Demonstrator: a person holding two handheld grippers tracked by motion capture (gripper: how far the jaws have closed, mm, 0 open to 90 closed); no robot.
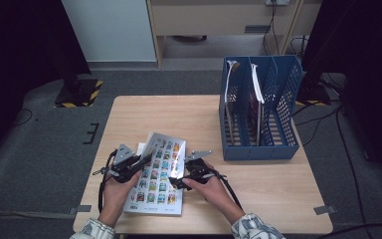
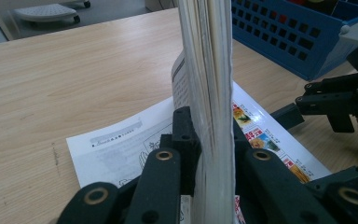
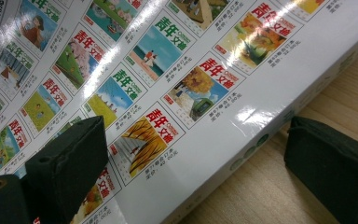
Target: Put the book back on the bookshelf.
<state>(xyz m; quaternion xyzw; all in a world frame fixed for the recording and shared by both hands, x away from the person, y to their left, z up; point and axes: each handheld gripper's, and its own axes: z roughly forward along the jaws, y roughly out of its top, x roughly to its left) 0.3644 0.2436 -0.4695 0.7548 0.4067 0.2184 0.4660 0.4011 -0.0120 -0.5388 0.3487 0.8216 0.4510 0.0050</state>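
at the left, the left gripper (image 1: 140, 163) is clamping a thick sheaf of pages of the magazine (image 1: 157, 174), which is lying near the front edge of the table (image 1: 144, 112), between the two hands; in the left gripper view the pinched page edges (image 2: 210, 84) are rising straight up between the closed jaws while the lower pages (image 2: 121, 144) are lying flat on the wood. the magazine's long axis is running away from the person, tilted a little to the right, and its spine side is facing the right gripper (image 1: 178, 182). that gripper is sitting just beside the spine with its jaws apart, one pad (image 3: 70, 158) over the glossy cover and the other down on the wood, gripping nothing, so any closing move is probably turning on the spine lying between them. further right, the blue file rack (image 1: 258, 149) is standing well apart from both. counting: one magazine on the table, two grippers, one rack with what look like three slots, some already holding upright items whose number i cannot tell.
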